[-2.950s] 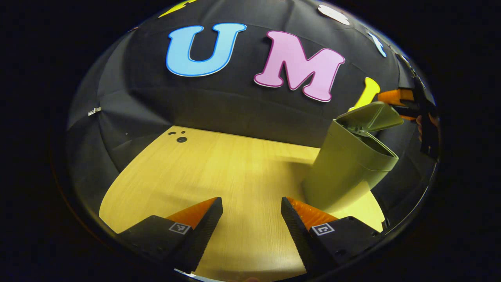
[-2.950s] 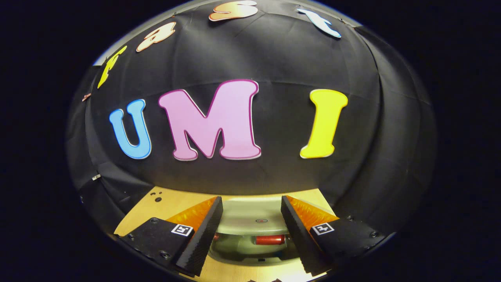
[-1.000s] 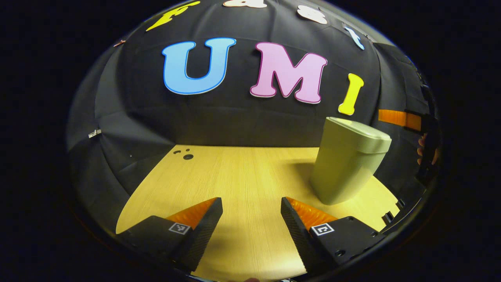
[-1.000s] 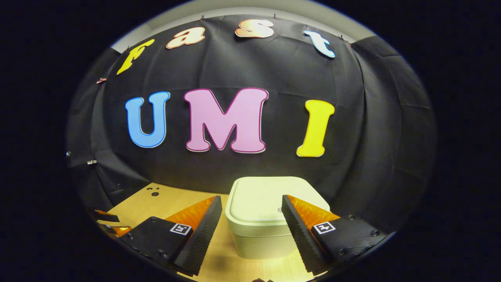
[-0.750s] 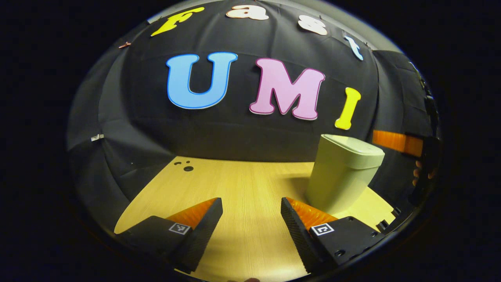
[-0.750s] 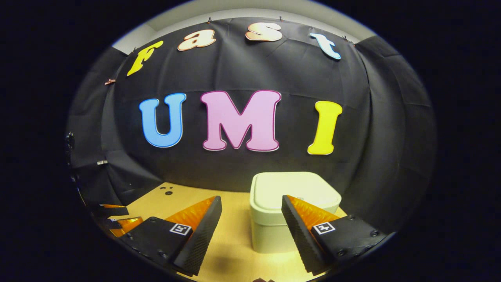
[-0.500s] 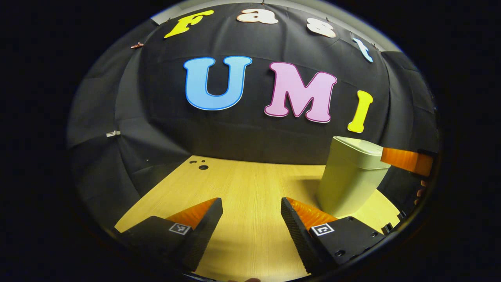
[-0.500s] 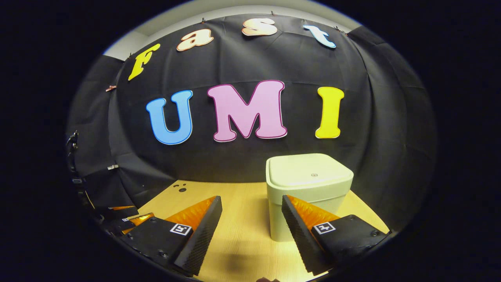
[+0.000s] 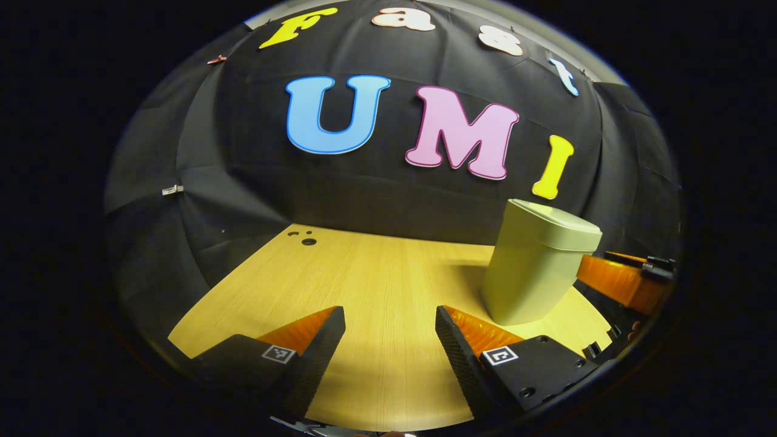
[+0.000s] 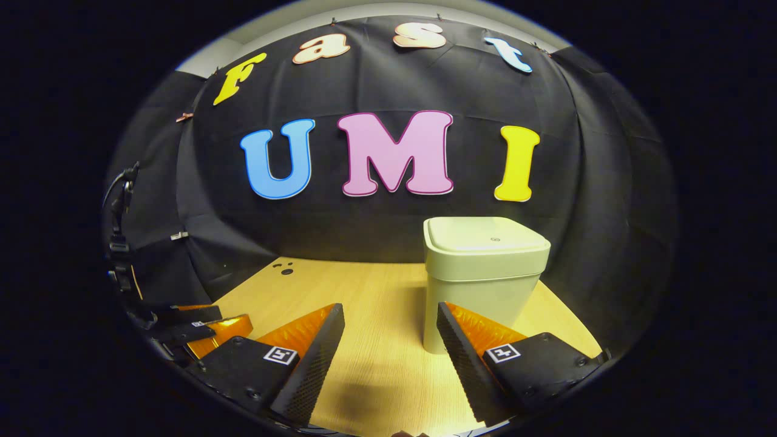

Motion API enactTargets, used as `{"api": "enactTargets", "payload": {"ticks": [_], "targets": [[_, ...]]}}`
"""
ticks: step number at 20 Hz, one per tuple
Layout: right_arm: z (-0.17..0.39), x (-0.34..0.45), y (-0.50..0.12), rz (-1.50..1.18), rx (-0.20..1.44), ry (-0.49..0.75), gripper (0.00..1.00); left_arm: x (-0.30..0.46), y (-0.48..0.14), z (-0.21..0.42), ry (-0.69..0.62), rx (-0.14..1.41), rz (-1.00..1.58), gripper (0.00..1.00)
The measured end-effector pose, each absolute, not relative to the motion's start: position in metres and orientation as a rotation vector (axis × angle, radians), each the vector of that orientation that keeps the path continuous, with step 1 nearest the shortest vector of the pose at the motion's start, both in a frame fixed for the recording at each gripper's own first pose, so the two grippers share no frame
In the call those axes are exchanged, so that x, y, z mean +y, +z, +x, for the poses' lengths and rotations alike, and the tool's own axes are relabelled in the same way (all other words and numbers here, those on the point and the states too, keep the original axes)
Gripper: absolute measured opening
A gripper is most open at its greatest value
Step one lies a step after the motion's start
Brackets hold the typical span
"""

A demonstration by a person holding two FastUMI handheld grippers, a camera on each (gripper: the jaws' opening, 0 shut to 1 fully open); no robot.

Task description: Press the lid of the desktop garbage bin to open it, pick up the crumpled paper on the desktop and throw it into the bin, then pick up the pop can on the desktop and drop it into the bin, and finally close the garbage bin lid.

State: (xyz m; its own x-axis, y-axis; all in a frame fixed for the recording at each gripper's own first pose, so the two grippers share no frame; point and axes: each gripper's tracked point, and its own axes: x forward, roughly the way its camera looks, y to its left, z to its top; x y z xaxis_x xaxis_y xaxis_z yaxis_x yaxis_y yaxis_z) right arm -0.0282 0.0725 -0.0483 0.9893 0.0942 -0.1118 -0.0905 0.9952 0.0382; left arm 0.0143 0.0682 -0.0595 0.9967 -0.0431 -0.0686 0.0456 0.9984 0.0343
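Note:
The pale green bin (image 9: 537,273) stands on the wooden table with its lid (image 10: 485,235) down flat. In the right gripper view the bin (image 10: 479,285) sits just beyond my right gripper (image 10: 390,346), which is open, holds nothing and touches nothing. My left gripper (image 9: 390,340) hovers open over bare tabletop, with the bin ahead and to its right. Paper and can are hidden. The right gripper (image 9: 619,284) appears beside the bin in the left gripper view. The left gripper (image 10: 200,326) appears at the lower left of the right gripper view.
The wooden table (image 9: 364,285) has small dark holes (image 9: 308,241) near its far left corner. Black cloth walls close the booth behind and at both sides. A cable (image 10: 118,200) hangs at the left of the right gripper view.
The lid, open three seconds ago with a red can visible inside, is now down. My right gripper has drawn back and down from above the bin. The left gripper has barely shifted.

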Motion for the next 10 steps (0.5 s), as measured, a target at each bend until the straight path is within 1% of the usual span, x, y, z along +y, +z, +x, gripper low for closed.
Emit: {"api": "enactTargets", "payload": {"ticks": [6,10], "targets": [[-0.034,0.079,-0.049,0.001,0.109,0.118,0.97,0.053,-0.059,0.008,-0.085,0.042,0.084,0.96],[-0.037,0.077,-0.059,0.011,0.139,0.115,0.97,0.056,-0.060,0.005,-0.079,0.044,0.073,0.96]]}}
